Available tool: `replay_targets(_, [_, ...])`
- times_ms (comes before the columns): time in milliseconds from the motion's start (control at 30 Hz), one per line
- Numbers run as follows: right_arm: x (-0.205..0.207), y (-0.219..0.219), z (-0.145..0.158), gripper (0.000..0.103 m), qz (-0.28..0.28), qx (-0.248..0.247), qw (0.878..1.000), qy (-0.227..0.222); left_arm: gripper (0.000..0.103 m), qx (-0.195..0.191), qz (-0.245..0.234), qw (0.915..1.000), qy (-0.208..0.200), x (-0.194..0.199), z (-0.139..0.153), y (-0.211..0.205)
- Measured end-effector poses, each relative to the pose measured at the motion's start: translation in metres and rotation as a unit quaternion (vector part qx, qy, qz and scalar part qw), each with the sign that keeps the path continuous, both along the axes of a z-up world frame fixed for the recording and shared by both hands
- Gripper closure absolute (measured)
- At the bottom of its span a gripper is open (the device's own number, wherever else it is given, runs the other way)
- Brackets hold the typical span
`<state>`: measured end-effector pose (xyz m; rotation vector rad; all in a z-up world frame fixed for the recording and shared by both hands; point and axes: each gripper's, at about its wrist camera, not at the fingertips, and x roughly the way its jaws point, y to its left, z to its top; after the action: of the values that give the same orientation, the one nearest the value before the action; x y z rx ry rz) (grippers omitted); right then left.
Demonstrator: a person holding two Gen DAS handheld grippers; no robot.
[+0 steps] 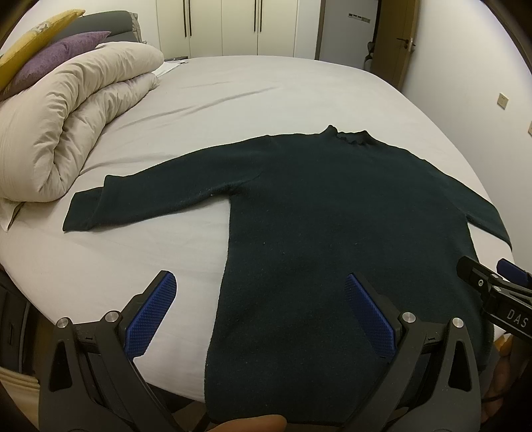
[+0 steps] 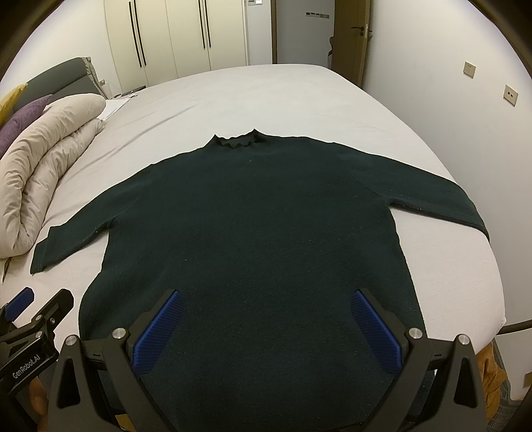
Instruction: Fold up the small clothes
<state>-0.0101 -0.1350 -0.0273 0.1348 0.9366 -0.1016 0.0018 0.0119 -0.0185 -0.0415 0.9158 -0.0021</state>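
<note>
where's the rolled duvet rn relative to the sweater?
The rolled duvet sits on the bed's left side in both views, just beyond the dark sweater's left sleeve cuff, with the purple pillow behind it.

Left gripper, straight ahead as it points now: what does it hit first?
Likely the dark sweater: the open left gripper straddles its left side edge near the hem, above the bed sheet. Height above the fabric is unclear.

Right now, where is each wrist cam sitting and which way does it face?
Left wrist: at the bed's near edge, facing the sweater's left side; own left tool open; a fingertip at the bottom edge.
Right wrist: same edge, centred on the sweater body; own right tool open.
Shared: sweater, duvet, wardrobe; each view catches the other tool.
</note>
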Motion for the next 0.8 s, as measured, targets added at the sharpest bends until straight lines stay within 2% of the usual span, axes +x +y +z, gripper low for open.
replay_targets(633, [0.010,0.010,-0.007,0.000,0.012,-0.003,1.000,0.015,0.000,-0.019,0.003,0.9998,-0.009,0.002,-0.008,0.014])
replay_targets(733, [0.014,0.012,-0.010,0.000,0.021,0.013,0.999,0.019,0.000,-0.068,0.010,0.9976,-0.005,0.002,-0.016,0.036])
replay_targets(800, [0.016,0.013,-0.010,0.000,0.032,0.033,0.999,0.017,0.000,-0.153,0.025,0.9879,0.005,0.003,-0.026,0.066])
